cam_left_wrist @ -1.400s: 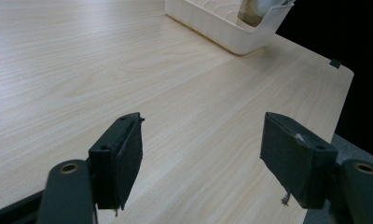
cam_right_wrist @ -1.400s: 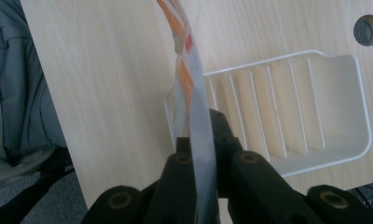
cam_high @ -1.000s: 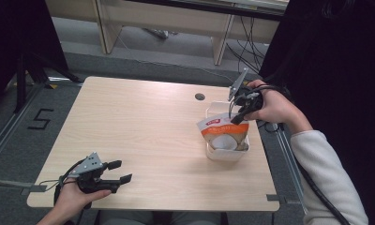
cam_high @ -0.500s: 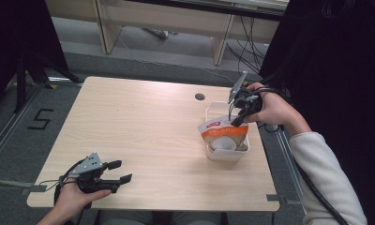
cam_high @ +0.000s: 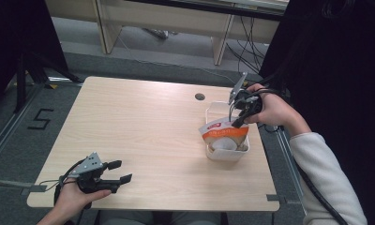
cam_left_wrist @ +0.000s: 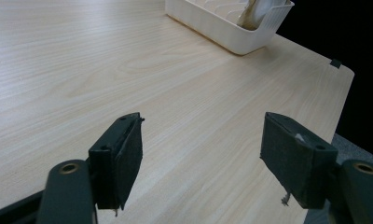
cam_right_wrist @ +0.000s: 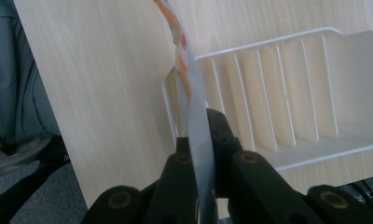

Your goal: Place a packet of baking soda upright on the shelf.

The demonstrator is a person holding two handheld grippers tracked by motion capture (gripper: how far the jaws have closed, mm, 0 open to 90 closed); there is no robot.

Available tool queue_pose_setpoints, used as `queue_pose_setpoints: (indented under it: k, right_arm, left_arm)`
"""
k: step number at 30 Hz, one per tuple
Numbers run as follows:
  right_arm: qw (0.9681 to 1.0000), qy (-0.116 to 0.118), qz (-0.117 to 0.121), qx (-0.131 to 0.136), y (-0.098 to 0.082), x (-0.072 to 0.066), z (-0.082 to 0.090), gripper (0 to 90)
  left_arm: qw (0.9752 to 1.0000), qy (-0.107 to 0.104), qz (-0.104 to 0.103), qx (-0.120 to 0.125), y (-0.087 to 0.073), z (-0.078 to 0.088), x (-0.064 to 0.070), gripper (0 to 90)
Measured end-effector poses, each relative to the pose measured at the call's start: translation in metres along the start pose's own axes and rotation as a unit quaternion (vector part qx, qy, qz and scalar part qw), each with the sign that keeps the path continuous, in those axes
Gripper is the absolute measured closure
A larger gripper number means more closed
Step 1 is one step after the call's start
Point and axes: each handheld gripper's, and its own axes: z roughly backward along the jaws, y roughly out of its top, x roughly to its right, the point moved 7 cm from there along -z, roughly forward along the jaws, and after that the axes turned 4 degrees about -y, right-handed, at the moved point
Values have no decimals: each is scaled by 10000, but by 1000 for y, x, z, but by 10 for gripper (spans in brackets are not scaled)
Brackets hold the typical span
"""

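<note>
1. An orange-and-white pouch stands in the near end of a white slotted rack at the table's right side, lower than a second ago, when it hung higher above the rack.
2. The right gripper has its jaws clamped on the pouch's top edge, apparently setting it in.
3. The left gripper rests idle at the wooden table's near-left corner, jaws wide apart and empty, unmoved.

Light wooden table (small round hole near far edge), white ribbed tray on it
</note>
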Motion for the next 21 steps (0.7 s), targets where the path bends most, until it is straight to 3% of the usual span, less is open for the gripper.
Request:
queue_pose_setpoints:
  k: [21]
  right_arm:
    - [9999,-11,-57,-99,-6,0,-9,900]
  left_arm:
    - [10000,3,-21,-21,0,0,0,287]
